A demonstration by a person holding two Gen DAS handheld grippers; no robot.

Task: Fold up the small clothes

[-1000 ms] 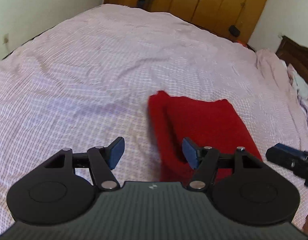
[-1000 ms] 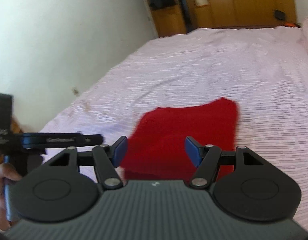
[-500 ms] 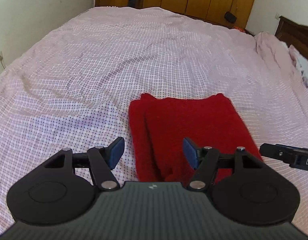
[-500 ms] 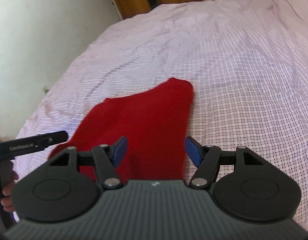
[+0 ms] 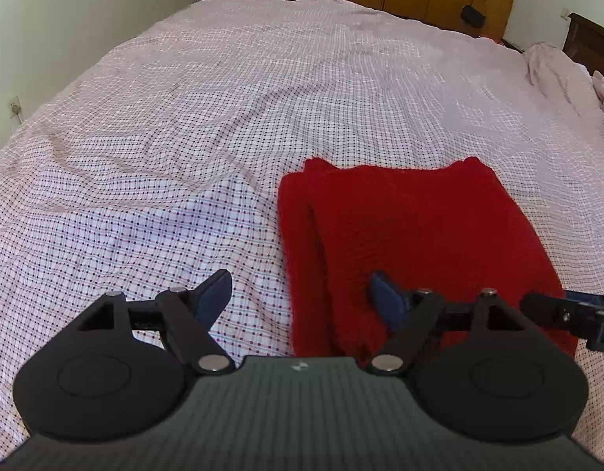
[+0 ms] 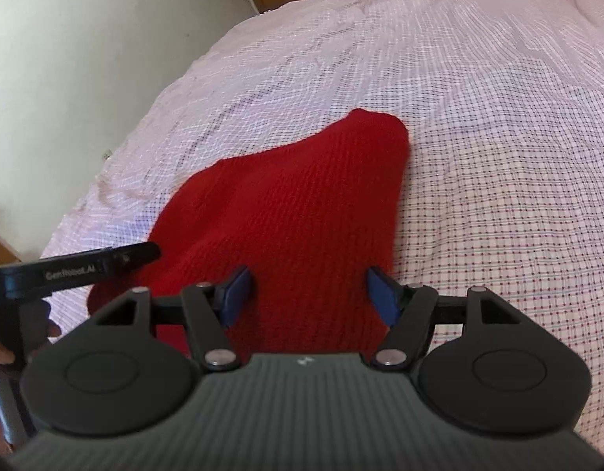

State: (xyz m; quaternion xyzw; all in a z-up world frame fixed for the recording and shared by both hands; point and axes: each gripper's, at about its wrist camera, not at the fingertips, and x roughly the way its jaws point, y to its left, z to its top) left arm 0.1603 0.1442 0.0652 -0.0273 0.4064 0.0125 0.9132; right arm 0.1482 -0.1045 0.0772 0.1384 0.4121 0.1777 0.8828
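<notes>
A wide bed in a checked sheet fills the room, and the red knit garment lies flat on it, one side already doubled over. Both sets of tongs, left gripper and right gripper, hang spread apart just above its near edge, holding nothing. I'd say another fold comes next: pinch the near edge and carry it across. No containers in sight.

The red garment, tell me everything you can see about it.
The red garment looks like a ribbed knit, plain and bright red. It lies flat on the checked bedsheet, folded into a rough rectangle with a second layer edge showing along its left side. Both open grippers, left and right, hover at its near end. Whether any finger touches the cloth cannot be told.
</notes>
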